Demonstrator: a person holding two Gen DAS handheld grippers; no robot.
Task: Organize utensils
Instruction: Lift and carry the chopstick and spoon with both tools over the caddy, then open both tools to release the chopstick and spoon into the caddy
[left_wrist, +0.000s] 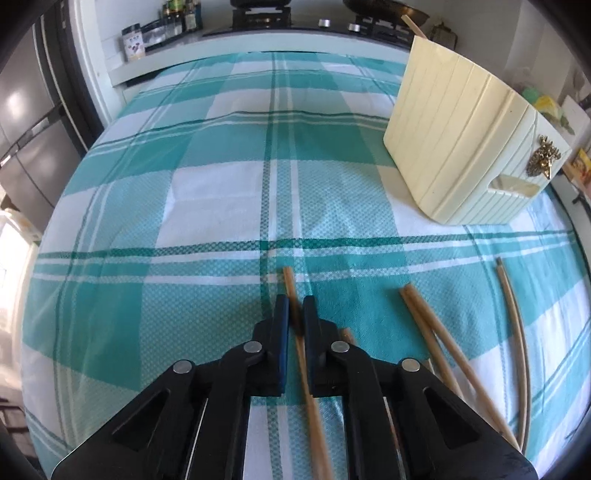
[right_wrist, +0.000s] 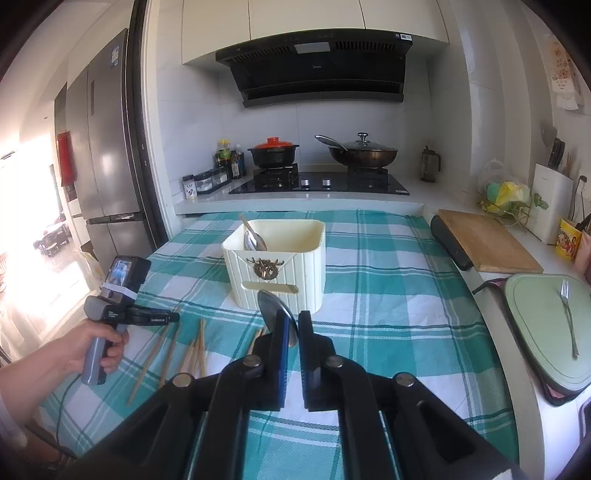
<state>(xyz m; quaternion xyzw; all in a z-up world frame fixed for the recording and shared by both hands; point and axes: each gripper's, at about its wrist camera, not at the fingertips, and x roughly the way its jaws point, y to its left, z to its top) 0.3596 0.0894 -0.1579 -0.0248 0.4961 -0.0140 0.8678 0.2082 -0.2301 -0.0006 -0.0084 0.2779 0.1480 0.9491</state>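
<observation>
- We see a teal-and-white checked cloth (left_wrist: 207, 192) of woven texture, lightly creased, covering the table.
- Slim wooden chopsticks (left_wrist: 436, 332) lie loose on it, near the front edge.
- A cream ribbed plastic holder (right_wrist: 275, 258) with a gilt ornament stands mid-table; it holds a metal spoon (right_wrist: 255, 238).
- Our left gripper (left_wrist: 295, 306) tilts steeply down, its black jaws pinching one chopstick (left_wrist: 301, 354) that still lies against the cloth.
- Our left hand (right_wrist: 86, 345) wraps the grey handle at the table's left edge.
- Our right gripper (right_wrist: 293, 321) slopes gently down, clamping a steel spoon (right_wrist: 273, 306) raised just before the holder.
- Open cloth stretches left and behind the holder; a wooden board (right_wrist: 487, 242) borders the right edge.
</observation>
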